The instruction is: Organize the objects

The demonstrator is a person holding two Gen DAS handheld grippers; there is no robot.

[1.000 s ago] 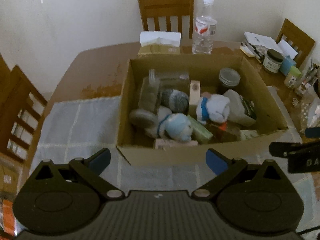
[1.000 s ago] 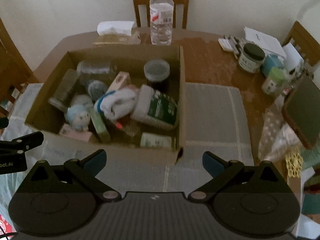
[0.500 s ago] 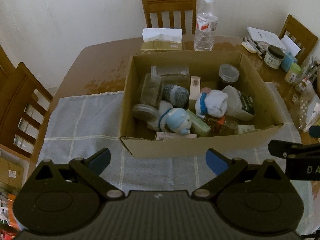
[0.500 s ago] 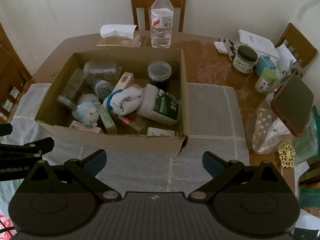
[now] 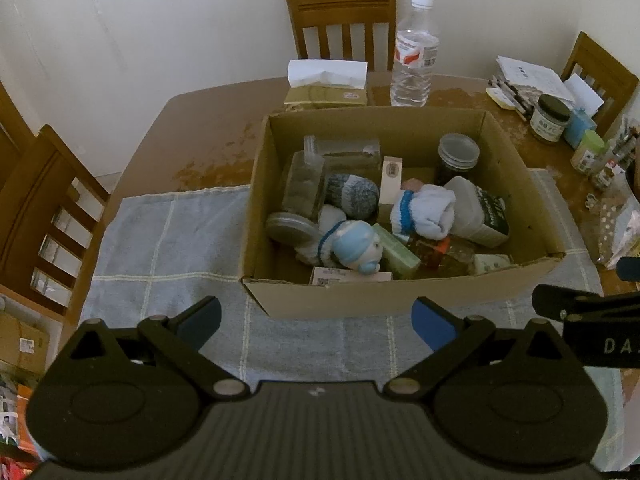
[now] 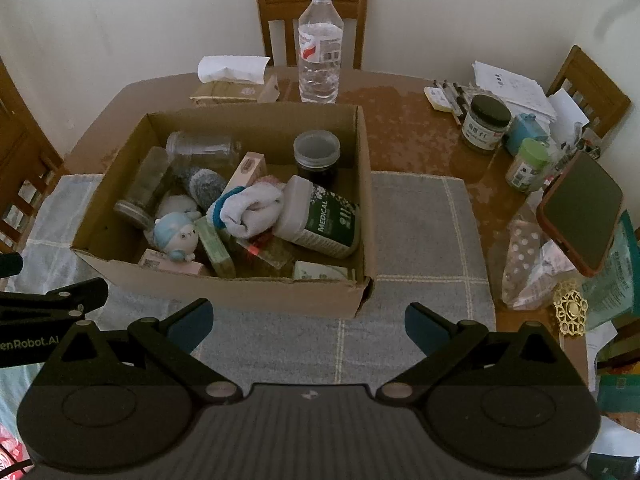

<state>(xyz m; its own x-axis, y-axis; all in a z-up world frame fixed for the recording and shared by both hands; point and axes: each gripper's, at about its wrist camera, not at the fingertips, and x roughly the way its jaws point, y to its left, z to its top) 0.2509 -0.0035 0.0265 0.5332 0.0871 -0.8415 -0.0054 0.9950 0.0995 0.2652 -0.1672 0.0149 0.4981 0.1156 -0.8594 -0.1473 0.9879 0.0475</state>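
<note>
A box (image 5: pixel 400 296) sits on a grey cloth (image 5: pixel 168 240) on the table (image 5: pixel 192 128). It is full of small things, all in a heap: a blue doll (image 5: pixel 354 246), a rolled sock (image 5: pixel 424 212), a white jar (image 6: pixel 320 216) on its side, a dark jar (image 6: pixel 317 152) standing up, and some small packs. They lean on each other because the box is crowded.

The left tongs (image 5: pixel 316 320) and the right tongs (image 6: pixel 306 318) both hang in front of the box, above the cloth. Both are spread wide with nothing in them. Held back like this, each one can see the whole box.

This could be a box just filled, or a box about to be sorted. I cannot tell which.

The right view shows more of the table's right side: a phone (image 6: pixel 580 212), a green-lid tub (image 6: pixel 526 164) and a bag. The left view shows the bare cloth and a chair (image 5: pixel 48 216) on the left. A bottle (image 6: pixel 320 44) and tissues (image 6: pixel 230 76) stand behind the box in both.
</note>
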